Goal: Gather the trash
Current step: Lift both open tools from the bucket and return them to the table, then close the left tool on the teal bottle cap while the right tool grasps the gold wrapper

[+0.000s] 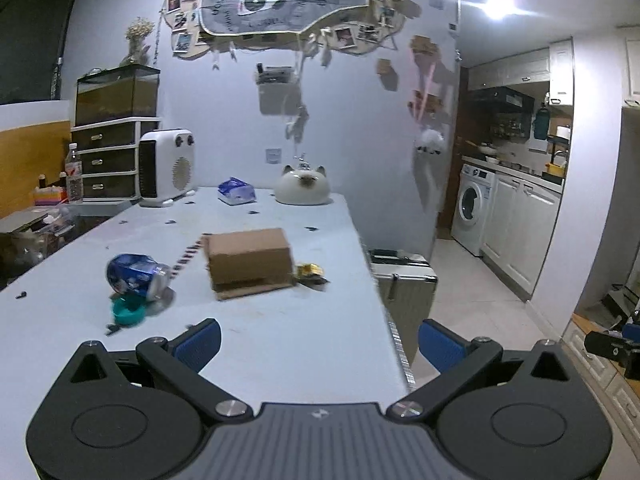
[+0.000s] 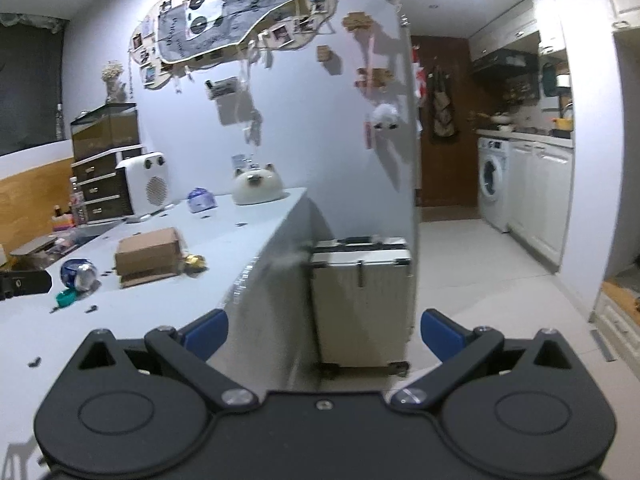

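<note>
On the pale table [image 1: 280, 344] lie a crushed blue can [image 1: 136, 276], a teal lid [image 1: 128, 312] just in front of it, a brown cardboard box [image 1: 248, 260] and a yellow wrapper [image 1: 310, 271] by the box's right side. My left gripper [image 1: 318, 346] hovers open over the table's near edge, well short of these things, nothing between its blue pads. My right gripper [image 2: 324, 334] is open too, held off the table's right side and facing the floor. From there the can [image 2: 78, 274], box [image 2: 148, 256] and wrapper [image 2: 194, 262] show far left.
A white heater [image 1: 166, 168], a tissue pack [image 1: 236, 192] and a cat-shaped white pot [image 1: 302, 186] stand at the table's far end. A silver suitcase [image 2: 360, 300] stands on the floor by the table's right edge. Drawers [image 1: 108, 156] and clutter fill the left; a kitchen with a washing machine [image 2: 494, 182] lies right.
</note>
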A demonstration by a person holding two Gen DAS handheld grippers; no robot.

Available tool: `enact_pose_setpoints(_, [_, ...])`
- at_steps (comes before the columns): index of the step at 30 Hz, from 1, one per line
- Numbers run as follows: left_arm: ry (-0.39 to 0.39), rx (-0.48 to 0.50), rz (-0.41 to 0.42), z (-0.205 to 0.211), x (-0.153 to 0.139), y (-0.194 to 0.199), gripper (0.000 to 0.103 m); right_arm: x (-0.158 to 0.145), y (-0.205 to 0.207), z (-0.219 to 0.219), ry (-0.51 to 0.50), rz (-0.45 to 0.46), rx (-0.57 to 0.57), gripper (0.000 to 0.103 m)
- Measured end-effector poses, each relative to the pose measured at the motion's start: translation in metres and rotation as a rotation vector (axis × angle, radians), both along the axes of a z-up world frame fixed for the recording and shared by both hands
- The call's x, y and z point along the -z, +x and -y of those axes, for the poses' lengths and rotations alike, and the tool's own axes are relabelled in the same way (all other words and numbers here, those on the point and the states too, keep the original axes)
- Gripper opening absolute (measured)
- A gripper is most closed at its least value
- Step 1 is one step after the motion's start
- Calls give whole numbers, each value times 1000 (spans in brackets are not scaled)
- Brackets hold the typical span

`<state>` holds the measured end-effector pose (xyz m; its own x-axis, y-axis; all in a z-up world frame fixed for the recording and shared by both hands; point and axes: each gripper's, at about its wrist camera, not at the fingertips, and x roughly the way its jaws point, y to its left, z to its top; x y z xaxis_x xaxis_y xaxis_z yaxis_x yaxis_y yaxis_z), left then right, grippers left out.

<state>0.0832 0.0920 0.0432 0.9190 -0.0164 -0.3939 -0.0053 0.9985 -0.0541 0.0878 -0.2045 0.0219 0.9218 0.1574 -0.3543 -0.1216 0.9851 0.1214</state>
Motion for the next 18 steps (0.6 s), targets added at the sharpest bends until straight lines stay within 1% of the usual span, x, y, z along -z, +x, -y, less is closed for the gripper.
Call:
enact_pose_setpoints(3, [-1, -25, 2, -30, -2, 8, 103, -2, 12, -20, 4, 1, -22, 103])
enact_pose_setpoints(7, [16, -83, -8, -70, 0, 33, 103, 0, 27, -47, 5, -2, -29, 103])
enact_pose_setpoints(11, [10, -163, -45, -119, 10, 68, 103, 5, 38, -66, -10, -5, -58, 103])
enact_pose_setpoints(13, [12, -180, -65, -139, 18, 83, 103, 7, 43, -72, -15, -2, -61, 103])
enact_pose_setpoints(18, [18, -248, -155, -185, 41, 127, 103, 12, 62, -82, 6, -13, -87, 103])
